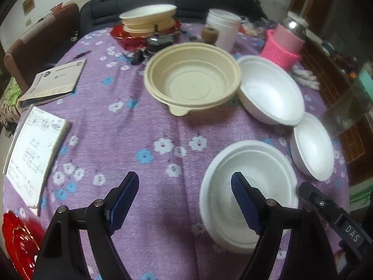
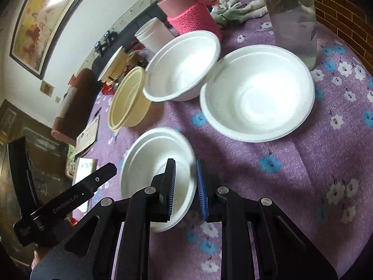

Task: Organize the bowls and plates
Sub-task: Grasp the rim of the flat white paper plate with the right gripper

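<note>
On the purple flowered tablecloth (image 1: 144, 135) sit a beige plastic bowl (image 1: 192, 81), and three white foam bowls: a near one (image 1: 247, 196), a far one (image 1: 271, 91) and a right one (image 1: 312, 147). My left gripper (image 1: 185, 200) is open above the cloth, its right finger over the near bowl's rim. In the right wrist view my right gripper (image 2: 186, 186) has its fingers closed around the rim of the near white bowl (image 2: 151, 163). The other white bowls (image 2: 258, 93) (image 2: 181, 65) and beige bowl (image 2: 127, 98) lie beyond.
A stack of beige bowls on a red plate (image 1: 149, 21) stands at the back. A white cup (image 1: 223, 30), a pink-sleeved flask (image 1: 284, 42), notebooks (image 1: 35, 154) (image 1: 53, 81), a red plate (image 1: 18, 240) and a clear bottle (image 2: 293, 16) ring the table.
</note>
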Demonstrator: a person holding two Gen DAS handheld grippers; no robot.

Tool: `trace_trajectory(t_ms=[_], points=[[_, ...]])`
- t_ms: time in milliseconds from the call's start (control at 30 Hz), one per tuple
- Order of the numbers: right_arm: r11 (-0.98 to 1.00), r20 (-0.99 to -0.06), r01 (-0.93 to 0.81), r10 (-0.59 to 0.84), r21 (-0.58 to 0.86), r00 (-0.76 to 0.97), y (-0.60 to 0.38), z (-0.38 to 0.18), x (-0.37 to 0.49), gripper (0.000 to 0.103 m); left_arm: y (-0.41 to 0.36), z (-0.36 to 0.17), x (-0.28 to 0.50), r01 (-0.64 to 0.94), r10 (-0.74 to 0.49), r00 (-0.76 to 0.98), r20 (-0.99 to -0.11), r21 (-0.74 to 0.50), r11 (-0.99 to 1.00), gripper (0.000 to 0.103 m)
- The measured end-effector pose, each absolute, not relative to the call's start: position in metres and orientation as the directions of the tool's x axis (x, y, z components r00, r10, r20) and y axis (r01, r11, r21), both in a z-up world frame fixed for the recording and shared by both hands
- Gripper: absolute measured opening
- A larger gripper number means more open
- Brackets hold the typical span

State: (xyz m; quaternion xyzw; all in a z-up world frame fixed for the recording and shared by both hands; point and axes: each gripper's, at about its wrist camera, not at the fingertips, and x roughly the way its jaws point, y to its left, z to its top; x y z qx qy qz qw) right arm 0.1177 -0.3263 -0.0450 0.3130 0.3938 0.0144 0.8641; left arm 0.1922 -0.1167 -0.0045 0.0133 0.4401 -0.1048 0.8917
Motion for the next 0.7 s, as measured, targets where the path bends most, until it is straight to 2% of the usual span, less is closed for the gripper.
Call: trace_trajectory(t_ms=[133, 300, 367, 400, 433, 700], points=[[0.8, -0.666, 0.242, 0.245, 0.55, 0.704, -0.338, -0.048, 0.116, 0.017, -0.124, -0.013, 0.199, 0.218, -0.197, 0.556, -0.807, -0.088, 0.972, 0.082], [0.786, -0.667, 0.21, 0.312, 0.582, 0.676, -0.331, -0.058, 0.126, 0.018, -0.127, -0.021, 0.204, 0.217, -0.2, 0.53, -0.824, -0.096, 0.971, 0.082], [0.783, -0.665, 0.213, 0.312, 0.584, 0.678, -0.33, -0.06, 0.128, 0.023, -0.126, -0.025, 0.206, 0.217, -0.209, 0.518, -0.83, -0.109, 0.97, 0.082], [0.781, -0.663, 0.217, 0.307, 0.586, 0.683, -0.33, -0.061, 0.128, 0.032, -0.126, -0.026, 0.206, 0.218, -0.216, 0.513, -0.831, -0.118, 0.969, 0.082], [0.773, -0.658, 0.221, 0.311, 0.595, 0.685, -0.332, -0.063, 0.128, 0.036, -0.127, -0.026, 0.207, 0.22, -0.22, 0.51, -0.832, -0.121, 0.968, 0.082], [0.737, -0.65, 0.222, 0.361, 0.638, 0.669, -0.331, -0.073, 0.136, 0.036, -0.125, -0.033, 0.214, 0.229, -0.262, 0.455, -0.851, -0.173, 0.958, 0.08]])
